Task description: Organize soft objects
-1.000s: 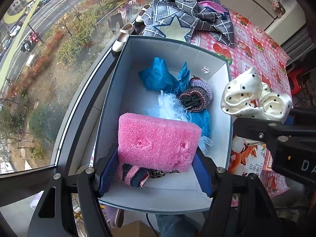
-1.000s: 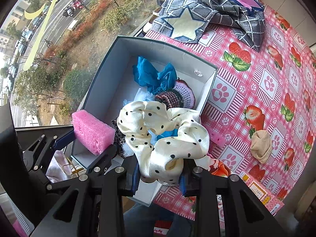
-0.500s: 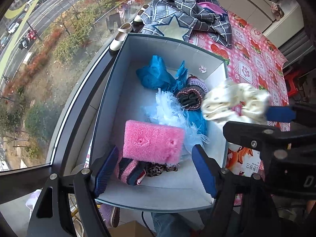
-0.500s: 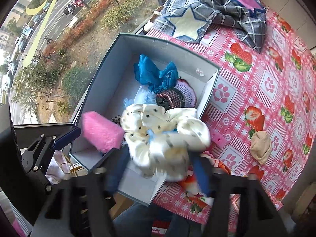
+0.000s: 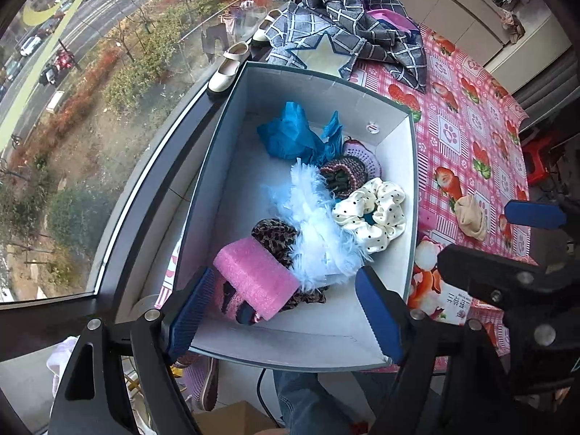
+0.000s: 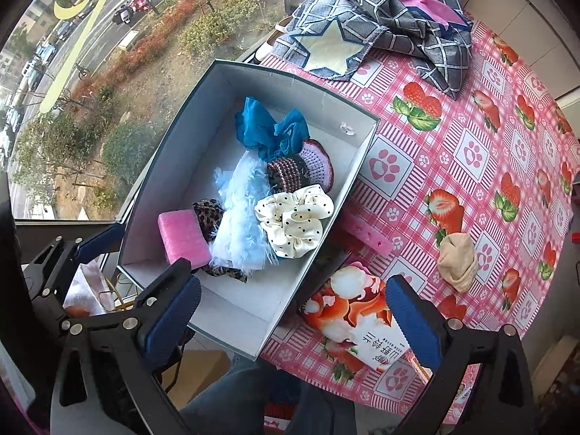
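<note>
The left tool hangs over the near end of the box, its blue-padded fingers spread wide with nothing between them. Just beyond its left pad, the pink foam sponge lies tilted inside the box, resting on a pink-and-dark striped knit piece and touching a leopard-print scrunchie.

The right tool is likewise wide apart and empty, held above the near right corner of the box and the bench beside it. Between its pads in that view sits a printed packet with an orange and white picture, lying on the bench against the box's outer wall.

The cream polka-dot scrunchie lies in the box against the right-hand wall, touching a pale blue fluffy piece on its left. Farther in sit a dark striped knit scrunchie and a pink crocheted one, touching each other, and beyond them a crumpled teal cloth near the far wall.

On the bench's strawberry-and-paw-print cloth, a beige soft item lies well apart from the box on the right. A pink perforated strip lies just outside the box's right wall. At the far end of the bench is a heap of grey checked fabric with a cream star patch. In the left wrist view, a pair of cream shoes stands on the window ledge beside the box's far left corner.
</note>
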### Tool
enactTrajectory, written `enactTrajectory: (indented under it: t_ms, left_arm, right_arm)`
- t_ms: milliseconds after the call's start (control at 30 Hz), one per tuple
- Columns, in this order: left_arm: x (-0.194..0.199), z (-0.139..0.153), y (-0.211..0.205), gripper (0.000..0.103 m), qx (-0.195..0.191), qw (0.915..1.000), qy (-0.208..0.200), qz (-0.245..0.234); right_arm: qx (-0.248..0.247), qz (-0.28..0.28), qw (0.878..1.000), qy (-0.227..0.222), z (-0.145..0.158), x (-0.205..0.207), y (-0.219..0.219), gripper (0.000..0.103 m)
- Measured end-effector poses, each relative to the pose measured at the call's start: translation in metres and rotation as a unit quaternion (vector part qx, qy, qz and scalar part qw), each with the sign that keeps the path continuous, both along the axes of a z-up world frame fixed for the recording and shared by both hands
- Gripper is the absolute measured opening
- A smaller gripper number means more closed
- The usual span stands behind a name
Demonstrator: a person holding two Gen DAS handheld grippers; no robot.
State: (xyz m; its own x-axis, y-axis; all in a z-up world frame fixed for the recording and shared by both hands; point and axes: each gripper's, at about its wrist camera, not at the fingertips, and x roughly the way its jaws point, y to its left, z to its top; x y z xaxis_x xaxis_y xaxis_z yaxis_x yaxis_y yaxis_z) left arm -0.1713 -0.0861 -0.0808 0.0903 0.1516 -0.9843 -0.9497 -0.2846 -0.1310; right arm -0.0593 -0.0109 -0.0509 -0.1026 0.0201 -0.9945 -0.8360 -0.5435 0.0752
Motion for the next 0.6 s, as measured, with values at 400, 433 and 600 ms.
enactTrajectory:
  t_ms: [400, 433, 600]
  left_arm:
    - [0.008, 0.010, -0.014, 0.083, 0.000, 0.9998, 0.019, -0.008]
    - [0.008, 0.010, -0.014, 0.083, 0.000, 0.9998, 0.017, -0.006]
    - [0.007, 0.010, -0.014, 0.083, 0.000, 0.9999, 0.015, -0.005]
  right_arm:
    - [-0.010, -0.024, 1.000, 0.015, 0.008, 0.011, -0.006, 0.102]
    - [-0.010, -0.024, 1.000, 0.015, 0.008, 0.011, -0.006, 0.102]
    - [-0.008, -0.022, 1.000, 0.014, 0.010, 0.010, -0.009, 0.102]
